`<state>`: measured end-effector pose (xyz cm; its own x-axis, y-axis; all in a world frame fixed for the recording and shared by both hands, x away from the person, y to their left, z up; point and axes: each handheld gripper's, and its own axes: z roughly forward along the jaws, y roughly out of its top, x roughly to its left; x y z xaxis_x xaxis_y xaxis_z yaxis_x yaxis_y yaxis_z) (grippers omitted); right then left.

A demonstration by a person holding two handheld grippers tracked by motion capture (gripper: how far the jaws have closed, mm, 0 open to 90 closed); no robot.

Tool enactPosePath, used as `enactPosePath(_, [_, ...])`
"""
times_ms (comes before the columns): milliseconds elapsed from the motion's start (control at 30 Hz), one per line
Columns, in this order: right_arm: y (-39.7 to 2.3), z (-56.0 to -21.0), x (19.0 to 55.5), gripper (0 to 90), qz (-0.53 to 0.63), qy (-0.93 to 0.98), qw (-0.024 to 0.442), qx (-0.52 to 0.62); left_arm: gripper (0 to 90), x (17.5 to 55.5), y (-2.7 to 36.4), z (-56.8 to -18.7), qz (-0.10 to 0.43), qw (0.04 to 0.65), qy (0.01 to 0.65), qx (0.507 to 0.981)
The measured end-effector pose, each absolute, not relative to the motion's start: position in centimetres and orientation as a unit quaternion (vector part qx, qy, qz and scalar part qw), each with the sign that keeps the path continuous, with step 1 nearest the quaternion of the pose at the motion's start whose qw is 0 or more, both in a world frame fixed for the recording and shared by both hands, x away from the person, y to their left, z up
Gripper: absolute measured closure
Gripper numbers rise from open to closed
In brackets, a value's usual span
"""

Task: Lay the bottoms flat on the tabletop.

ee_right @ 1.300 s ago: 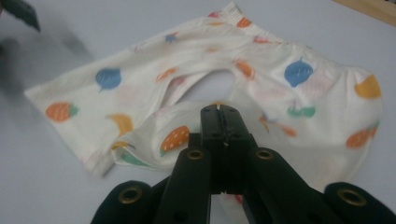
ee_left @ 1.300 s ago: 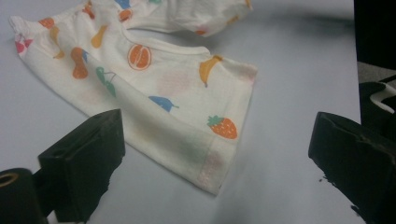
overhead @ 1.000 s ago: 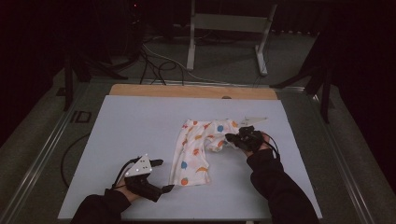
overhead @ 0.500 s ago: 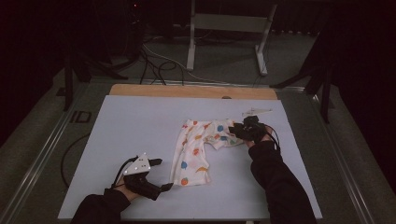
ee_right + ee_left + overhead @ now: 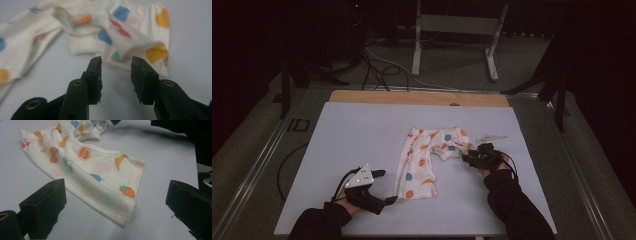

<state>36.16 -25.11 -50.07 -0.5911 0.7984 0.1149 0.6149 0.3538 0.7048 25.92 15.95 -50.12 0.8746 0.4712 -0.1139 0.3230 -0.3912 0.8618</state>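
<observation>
White child's trousers [image 5: 424, 160] printed with coloured fruit lie in the middle of the pale table [image 5: 352, 135]. One leg runs flat toward me, its hem [image 5: 123, 213] between the wide-open jaws of my left gripper [image 5: 115, 195]. In the high view the left gripper [image 5: 385, 186] rests on the table just left of that hem. The other leg [image 5: 130, 42] is crumpled and folded. My right gripper [image 5: 116, 62] stands open a little, its tips right at that leg's edge with nothing between them. From above, the right gripper [image 5: 468, 156] sits at the trousers' right side.
A wooden strip [image 5: 417, 98] runs along the table's far edge. Beyond it, a metal stand [image 5: 457, 30] and cables [image 5: 382, 65] sit on the dark floor. Metal rails [image 5: 257, 160] border the table's sides.
My right gripper went toward the far side, then came back nearer and lower to the crumpled leg's edge. The left gripper has stayed put.
</observation>
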Motion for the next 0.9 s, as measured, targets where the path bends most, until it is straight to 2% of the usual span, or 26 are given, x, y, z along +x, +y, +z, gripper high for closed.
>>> enactPosePath(200, [-24.7, -50.9, 37.7, 62.1, 0.365, 0.805, 0.134, 0.449, 3.8, 25.9, 16.0, -50.1, 0.075, 0.498, 0.239, 0.83])
enactPosePath(300, [-24.3, -50.7, 38.0, 70.7, 0.37, 0.804, 0.13, 0.447, 3.8, 25.9, 16.0, -50.1, 0.075, 0.498, 0.239, 0.83])
enactPosePath(333, [-24.3, -50.7, 38.0, 70.7, 0.37, 0.804, 0.13, 0.447, 3.8, 25.9, 16.0, -50.1, 0.075, 0.498, 0.239, 0.83])
enactPosePath(400, [-23.7, -50.3, 38.0, 83.5, 0.365, 0.811, 0.138, 0.436, 3.8, 25.9, 16.0, -50.0, 0.076, 0.499, 0.239, 0.829])
enactPosePath(467, [-23.4, -50.1, 37.8, 88.4, 0.366, 0.813, 0.139, 0.431, 3.8, 25.9, 16.0, -50.0, 0.077, 0.5, 0.237, 0.83])
enactPosePath(900, [-24.6, -46.3, 34.7, 89.3, 0.409, 0.805, 0.12, 0.412, 3.8, 25.9, 16.0, -49.9, 0.075, 0.501, 0.238, 0.829])
